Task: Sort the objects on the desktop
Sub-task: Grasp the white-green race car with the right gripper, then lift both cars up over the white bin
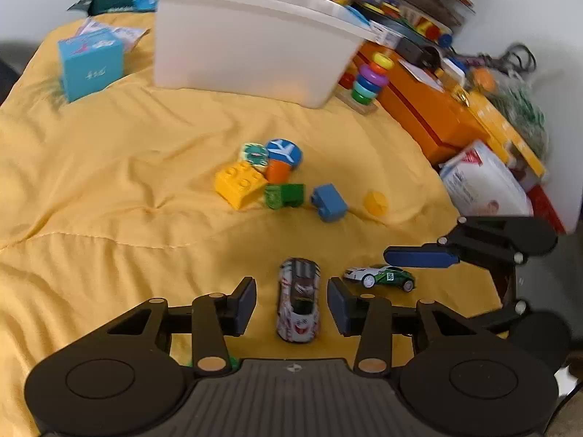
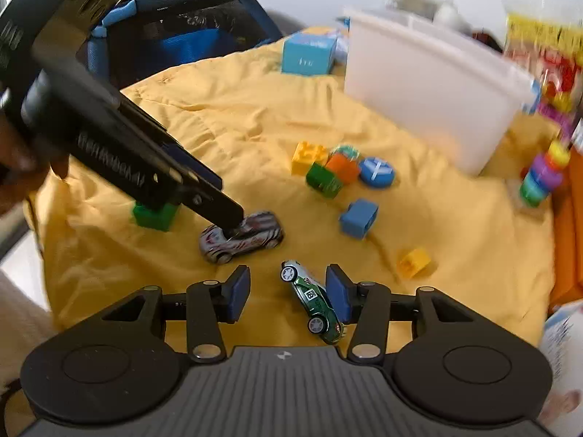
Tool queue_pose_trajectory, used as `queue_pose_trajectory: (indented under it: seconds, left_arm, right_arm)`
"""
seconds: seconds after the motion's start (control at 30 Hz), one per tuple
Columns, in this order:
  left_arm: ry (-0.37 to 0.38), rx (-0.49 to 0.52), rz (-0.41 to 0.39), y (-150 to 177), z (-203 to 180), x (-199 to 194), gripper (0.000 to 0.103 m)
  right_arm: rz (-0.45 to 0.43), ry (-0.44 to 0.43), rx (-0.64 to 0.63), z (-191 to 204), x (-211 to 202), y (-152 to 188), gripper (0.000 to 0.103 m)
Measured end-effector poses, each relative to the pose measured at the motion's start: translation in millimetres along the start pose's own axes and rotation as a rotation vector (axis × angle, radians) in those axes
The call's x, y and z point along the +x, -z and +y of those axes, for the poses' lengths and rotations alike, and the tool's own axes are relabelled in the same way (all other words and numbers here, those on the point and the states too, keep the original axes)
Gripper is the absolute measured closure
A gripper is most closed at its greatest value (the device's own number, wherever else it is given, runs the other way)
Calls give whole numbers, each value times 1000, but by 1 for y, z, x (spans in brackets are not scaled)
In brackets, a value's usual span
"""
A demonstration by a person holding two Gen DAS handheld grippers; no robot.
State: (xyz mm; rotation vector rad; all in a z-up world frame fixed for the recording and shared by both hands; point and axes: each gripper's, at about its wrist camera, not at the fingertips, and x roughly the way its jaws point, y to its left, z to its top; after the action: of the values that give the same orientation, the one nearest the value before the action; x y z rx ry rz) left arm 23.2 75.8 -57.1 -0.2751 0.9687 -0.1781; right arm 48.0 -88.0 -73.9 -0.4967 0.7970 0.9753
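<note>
On the yellow cloth (image 1: 109, 189), white striped car (image 1: 298, 300) framed between the spread fingers of the left gripper (image 1: 291, 302), untouched, green car (image 2: 313, 302) lain between the wide-open right gripper (image 2: 288, 291), against its right finger, white bin (image 1: 251, 51) set near the far edge.

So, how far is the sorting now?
Nothing looks sorted yet. The left hand-held gripper is open around the white car; the right hand-held gripper is open around the green car. The blocks remain on the yellow cloth; the white bin's inside is hidden.
</note>
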Motion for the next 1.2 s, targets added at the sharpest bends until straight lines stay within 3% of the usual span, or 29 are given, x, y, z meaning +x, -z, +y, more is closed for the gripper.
queue_pose_trajectory:
  seconds: [0.1,0.27,0.5,0.7,0.8,1.0,1.07,1.1,1.2]
  left_arm:
    - [-6,56,11,3,-13,5,56]
    - [-46,157,24,11,-30,8,55]
    - [-79,171,45,11,-29,23,55]
    - [-77,167,45,13,-27,27,56]
    - [-79,196,41,14,-31,28,64]
    - [-92,263,40,17,-38,31,66]
    - [-96,277,39,17,-39,31,67]
    - [-93,276,39,16,-38,31,69]
    - [-57,229,25,11,-33,24,69]
  right_arm:
    - [25,-44,29,-4,-3,2,53]
    - [0,-14,21,-9,-9,4,50]
    - [76,-24,29,-18,17,15,59]
    - [40,19,110,-25,8,18,69]
    - [21,54,172,-33,7,15,69]
    - [33,52,173,-31,18,21,60]
    - [26,58,154,-30,19,21,63]
    - [26,56,156,-30,19,20,70]
    - [18,60,176,-33,14,15,70]
